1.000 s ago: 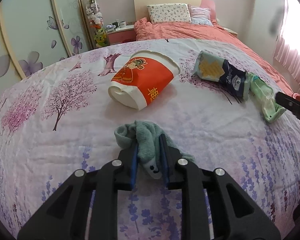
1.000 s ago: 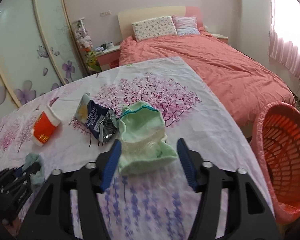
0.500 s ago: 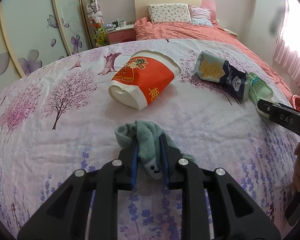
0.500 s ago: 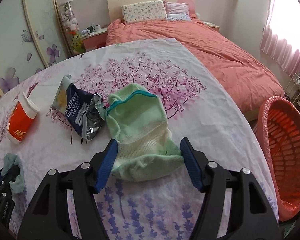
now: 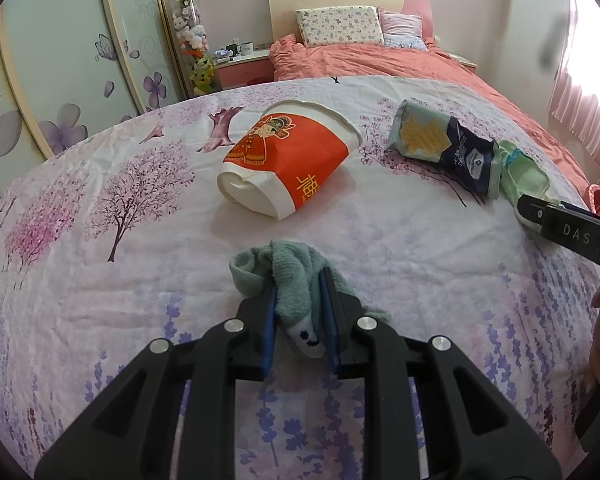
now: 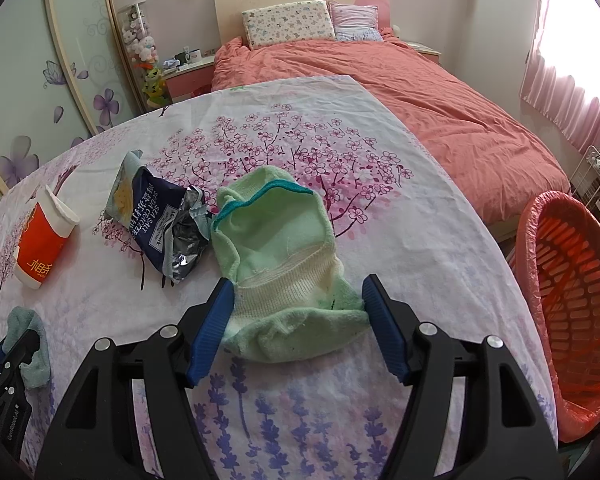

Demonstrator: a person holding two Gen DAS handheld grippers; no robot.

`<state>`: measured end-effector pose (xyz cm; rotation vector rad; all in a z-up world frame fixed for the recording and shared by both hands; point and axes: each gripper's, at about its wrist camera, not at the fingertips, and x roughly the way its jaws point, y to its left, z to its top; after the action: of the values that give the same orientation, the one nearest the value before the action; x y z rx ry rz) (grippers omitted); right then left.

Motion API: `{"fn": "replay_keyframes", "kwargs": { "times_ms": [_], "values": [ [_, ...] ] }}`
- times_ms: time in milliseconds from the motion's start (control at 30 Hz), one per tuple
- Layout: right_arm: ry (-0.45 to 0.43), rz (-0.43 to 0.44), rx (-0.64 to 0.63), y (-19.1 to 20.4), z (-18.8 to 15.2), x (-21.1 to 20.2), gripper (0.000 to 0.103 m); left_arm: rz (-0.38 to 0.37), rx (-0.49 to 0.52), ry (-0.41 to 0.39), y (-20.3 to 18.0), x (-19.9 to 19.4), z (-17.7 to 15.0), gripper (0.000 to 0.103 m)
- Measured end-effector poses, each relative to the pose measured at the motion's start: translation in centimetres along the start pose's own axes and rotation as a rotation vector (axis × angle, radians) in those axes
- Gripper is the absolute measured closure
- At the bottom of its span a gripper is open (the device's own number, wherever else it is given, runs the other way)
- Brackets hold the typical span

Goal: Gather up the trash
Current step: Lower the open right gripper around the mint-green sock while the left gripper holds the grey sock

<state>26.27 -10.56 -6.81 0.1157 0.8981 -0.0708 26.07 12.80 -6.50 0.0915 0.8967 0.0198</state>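
Observation:
My left gripper (image 5: 298,286) is shut on a teal sock (image 5: 288,276) that lies bunched on the floral sheet. My right gripper (image 6: 298,296) stands open, and its blue pads straddle the near end of a light green sock (image 6: 276,240) lying flat on the sheet. Just left of that sock lies an opened dark blue cracker bag (image 6: 156,216). A red and white paper cup (image 5: 288,160) lies on its side beyond the teal sock. In the left wrist view the right gripper's finger (image 5: 568,232) covers the near part of the green sock (image 5: 524,176).
A red plastic basket (image 6: 572,304) with a liner stands on the floor off the sheet's right edge. Behind the floral sheet is a bed with a salmon duvet (image 6: 420,92) and pillows. Wardrobe doors and a nightstand stand at the back left.
The right gripper has come down and forward over the green sock, so its jaws now flank the sock's near end. It has entered further into the left wrist view. The left gripper has kept still.

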Motion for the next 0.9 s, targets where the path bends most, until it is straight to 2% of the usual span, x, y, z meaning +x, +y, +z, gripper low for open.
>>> {"fn": "replay_keyframes", "kwargs": {
  "times_ms": [600, 767, 900],
  "values": [
    [-0.014, -0.003, -0.003, 0.0, 0.0, -0.2, 0.041, -0.012, -0.019, 0.001, 0.2, -0.1, 0.1, 0.08],
    [-0.073, 0.058, -0.034, 0.3, 0.4, -0.8, 0.037, -0.003, -0.013, 0.001, 0.2, 0.0, 0.1, 0.08],
    [-0.008, 0.06, -0.062, 0.7, 0.8, 0.5, 0.037, -0.005, -0.014, 0.001, 0.2, 0.0, 0.1, 0.08]
  ]
}}
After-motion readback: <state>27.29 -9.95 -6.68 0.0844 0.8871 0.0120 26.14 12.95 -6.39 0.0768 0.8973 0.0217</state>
